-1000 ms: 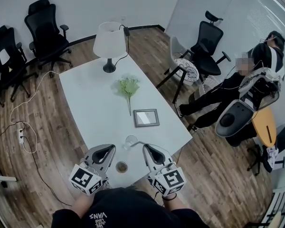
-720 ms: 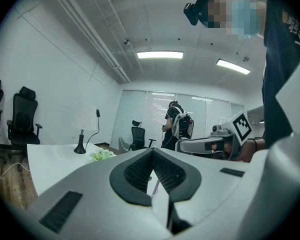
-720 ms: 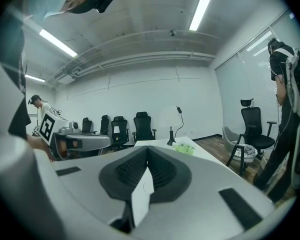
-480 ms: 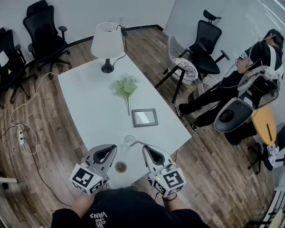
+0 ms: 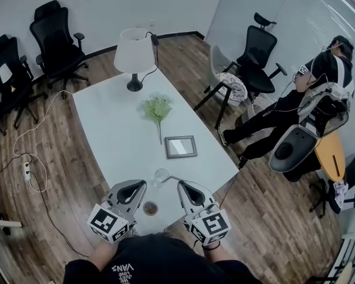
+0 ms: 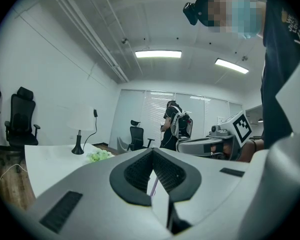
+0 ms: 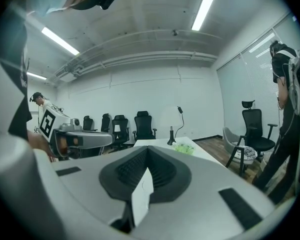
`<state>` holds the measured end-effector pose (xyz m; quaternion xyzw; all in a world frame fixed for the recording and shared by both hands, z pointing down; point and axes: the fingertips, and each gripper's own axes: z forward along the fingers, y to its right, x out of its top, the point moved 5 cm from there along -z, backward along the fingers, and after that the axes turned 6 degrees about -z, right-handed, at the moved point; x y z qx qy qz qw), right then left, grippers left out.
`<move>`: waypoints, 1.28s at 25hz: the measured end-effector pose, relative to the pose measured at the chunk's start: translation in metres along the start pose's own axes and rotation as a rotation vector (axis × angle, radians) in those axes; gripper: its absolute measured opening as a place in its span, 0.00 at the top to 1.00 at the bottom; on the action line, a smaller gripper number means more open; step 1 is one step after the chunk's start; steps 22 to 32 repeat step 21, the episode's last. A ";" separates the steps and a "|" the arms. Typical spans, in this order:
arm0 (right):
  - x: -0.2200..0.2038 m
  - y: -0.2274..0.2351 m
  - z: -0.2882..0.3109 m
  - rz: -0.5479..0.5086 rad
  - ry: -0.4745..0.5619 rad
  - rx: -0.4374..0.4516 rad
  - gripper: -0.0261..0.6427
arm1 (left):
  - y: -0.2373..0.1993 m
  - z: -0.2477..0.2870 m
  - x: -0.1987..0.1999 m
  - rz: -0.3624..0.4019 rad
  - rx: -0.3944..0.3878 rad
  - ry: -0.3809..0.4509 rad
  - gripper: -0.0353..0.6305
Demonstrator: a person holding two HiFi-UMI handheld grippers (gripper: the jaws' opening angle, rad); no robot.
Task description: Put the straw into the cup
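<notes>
Low-centre, the straw (image 5: 171, 178) bridges the cup (image 5: 161, 174) rim and the right tongs (image 5: 181, 184), which look clenched on its end, left tongs (image 5: 141, 184) clenched empty nearby, so can't tell if it's actually in yet.

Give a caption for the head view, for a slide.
Left hand-held gripper and right hand-held gripper beside a clear cup on a white table.

White table (image 5: 115, 129), black chairs (image 5: 54, 35), wooden floor (image 5: 65, 155)

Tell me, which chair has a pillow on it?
The grey chair right of the table; the black office chairs show no pillow.
</notes>
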<state>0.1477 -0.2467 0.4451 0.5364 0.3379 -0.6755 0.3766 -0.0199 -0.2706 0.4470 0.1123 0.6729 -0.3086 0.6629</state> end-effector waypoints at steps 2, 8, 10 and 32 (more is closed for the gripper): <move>0.000 0.000 0.000 0.002 0.000 0.004 0.94 | 0.000 -0.001 -0.001 -0.001 0.004 0.002 0.93; 0.000 0.000 0.001 0.002 -0.002 0.003 0.94 | -0.001 -0.001 -0.002 -0.008 0.010 0.013 0.93; 0.000 0.000 0.001 0.001 0.001 0.004 0.94 | -0.001 -0.002 -0.001 -0.006 0.012 0.014 0.93; 0.000 -0.007 -0.006 0.004 -0.001 0.009 0.94 | 0.004 -0.009 -0.002 -0.003 0.022 0.017 0.93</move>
